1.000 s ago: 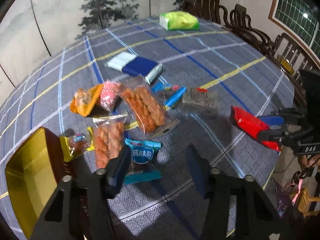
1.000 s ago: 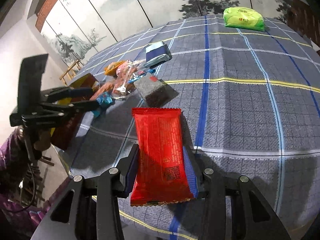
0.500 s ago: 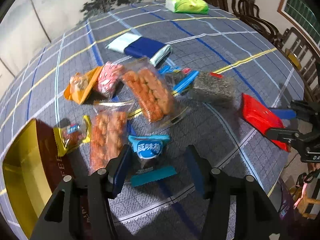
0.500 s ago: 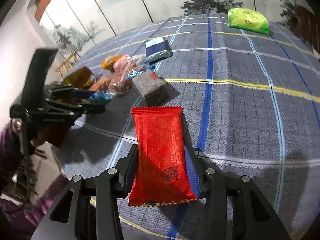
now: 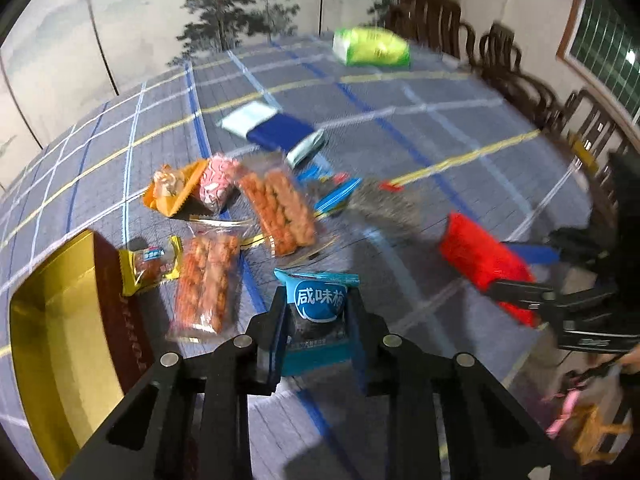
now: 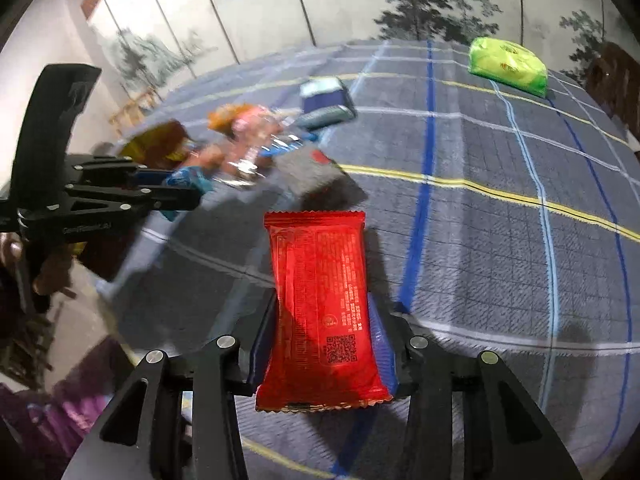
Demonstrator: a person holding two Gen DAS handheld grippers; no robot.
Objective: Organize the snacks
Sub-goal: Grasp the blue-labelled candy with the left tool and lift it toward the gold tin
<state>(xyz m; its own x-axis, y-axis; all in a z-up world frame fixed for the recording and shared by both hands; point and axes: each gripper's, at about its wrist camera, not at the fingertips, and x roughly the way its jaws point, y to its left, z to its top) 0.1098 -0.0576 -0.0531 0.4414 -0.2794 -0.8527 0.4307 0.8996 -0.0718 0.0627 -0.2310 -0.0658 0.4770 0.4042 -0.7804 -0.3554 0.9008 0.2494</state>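
Note:
My left gripper (image 5: 318,304) is shut on a blue snack packet (image 5: 318,300) with white lettering, held just above the table. My right gripper (image 6: 322,320) is shut on a red snack packet (image 6: 320,300), which also shows in the left wrist view (image 5: 480,260). A gold-lined box (image 5: 52,344) stands open at the left. Several loose snacks lie in a pile: two clear packs of orange pieces (image 5: 280,212), a pink packet (image 5: 216,184), an orange packet (image 5: 172,192), a yellow one (image 5: 150,264) and a grey packet (image 5: 384,204).
A blue and white packet (image 5: 276,132) lies beyond the pile. A green bag (image 5: 372,46) sits at the table's far side. Wooden chairs (image 5: 516,68) line the right edge. The table carries a grey checked cloth (image 6: 500,240).
My left gripper moved forward over the blue packet and closed on it. My right gripper kept hold of the red packet with little movement.

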